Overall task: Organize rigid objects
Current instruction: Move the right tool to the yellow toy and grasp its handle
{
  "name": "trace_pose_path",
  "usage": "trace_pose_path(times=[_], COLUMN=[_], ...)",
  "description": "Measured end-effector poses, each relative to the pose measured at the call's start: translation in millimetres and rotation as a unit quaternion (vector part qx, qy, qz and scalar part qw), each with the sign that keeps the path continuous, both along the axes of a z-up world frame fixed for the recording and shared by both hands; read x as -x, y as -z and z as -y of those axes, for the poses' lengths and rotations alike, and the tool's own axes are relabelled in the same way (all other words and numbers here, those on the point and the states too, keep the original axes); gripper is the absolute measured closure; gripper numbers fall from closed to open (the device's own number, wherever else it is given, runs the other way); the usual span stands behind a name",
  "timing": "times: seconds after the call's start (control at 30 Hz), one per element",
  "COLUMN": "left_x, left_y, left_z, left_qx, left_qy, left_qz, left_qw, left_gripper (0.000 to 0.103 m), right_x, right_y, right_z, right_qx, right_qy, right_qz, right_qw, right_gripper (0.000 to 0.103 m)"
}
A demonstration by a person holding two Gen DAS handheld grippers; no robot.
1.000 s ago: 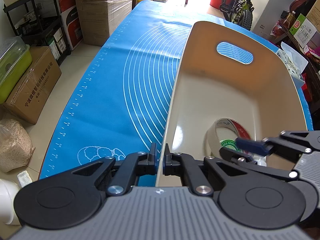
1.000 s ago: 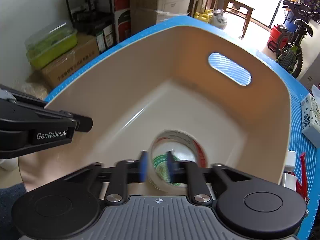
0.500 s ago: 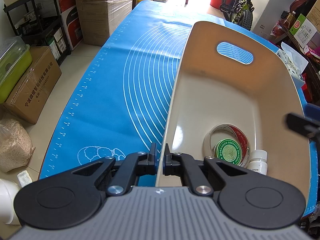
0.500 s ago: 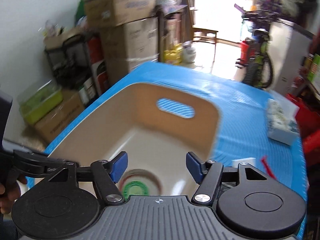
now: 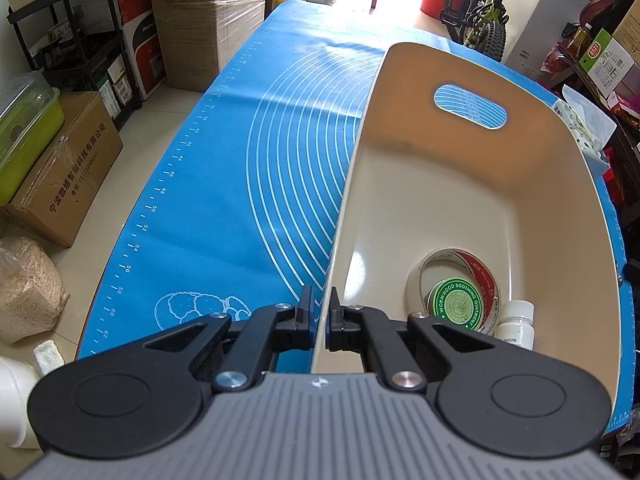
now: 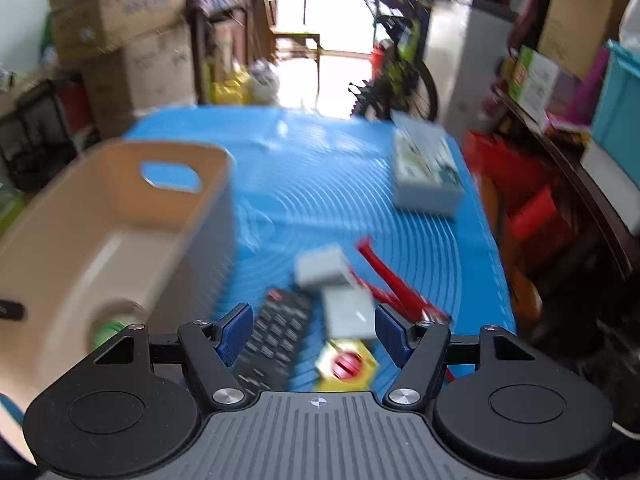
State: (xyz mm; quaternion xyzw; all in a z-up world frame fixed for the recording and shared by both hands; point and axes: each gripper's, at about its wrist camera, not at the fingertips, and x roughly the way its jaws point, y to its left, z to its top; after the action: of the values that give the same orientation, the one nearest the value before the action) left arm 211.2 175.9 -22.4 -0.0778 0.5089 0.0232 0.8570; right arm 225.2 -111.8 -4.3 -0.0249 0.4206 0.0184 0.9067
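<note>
My left gripper [image 5: 320, 316] is shut on the near left rim of the beige bin [image 5: 460, 184]. Inside the bin lie a tape roll [image 5: 476, 268], a green ointment tin [image 5: 456, 303] within it, and a white bottle [image 5: 517, 322]. My right gripper [image 6: 314, 330] is open and empty, to the right of the bin [image 6: 120, 216], above a black remote [image 6: 280, 330], two grey-white blocks [image 6: 322, 266] [image 6: 348, 312], a red tool [image 6: 394, 284] and a yellow piece with a red knob [image 6: 346, 364] on the blue mat. The right wrist view is blurred.
The blue mat [image 5: 248, 168] covers the table, whose left edge drops to the floor with cardboard boxes [image 5: 60, 168] and shelves. A white patterned box [image 6: 424, 168] lies at the mat's far right. A bicycle [image 5: 480, 4] stands beyond the table.
My right gripper opened, released the green tin inside the tape roll, rose out of the bin and swung right over the loose objects. My left gripper has not moved.
</note>
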Motion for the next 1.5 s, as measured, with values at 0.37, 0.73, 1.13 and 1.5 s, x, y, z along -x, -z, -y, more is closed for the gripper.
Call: trace_pose_path(times=[0.37, 0.73, 1.13, 1.5], left_x=[0.0, -0.2, -0.2, -0.2], left_y=[0.0, 0.1, 0.3, 0.3], left_z=[0.0, 0.0, 0.0, 0.0], left_qx=[0.000, 0.000, 0.000, 0.000], left_qy=[0.000, 0.000, 0.000, 0.000], left_qz=[0.000, 0.000, 0.000, 0.000], left_qw=[1.0000, 1.0000, 1.0000, 1.0000], left_gripper=[0.097, 0.096, 0.096, 0.097], right_x=[-6.2, -14.3, -7.0, 7.7], right_y=[63.8, 85.5, 81.0, 60.0], right_z=[18.6, 16.1, 14.9, 21.0], right_qx=[0.000, 0.003, -0.026, -0.037], right_qy=[0.041, 0.076, 0.077, 0.076], right_qz=[-0.079, -0.099, -0.086, -0.051], right_qw=[0.996, 0.992, 0.993, 0.995], right_gripper=[0.030, 0.030, 0.059, 0.068])
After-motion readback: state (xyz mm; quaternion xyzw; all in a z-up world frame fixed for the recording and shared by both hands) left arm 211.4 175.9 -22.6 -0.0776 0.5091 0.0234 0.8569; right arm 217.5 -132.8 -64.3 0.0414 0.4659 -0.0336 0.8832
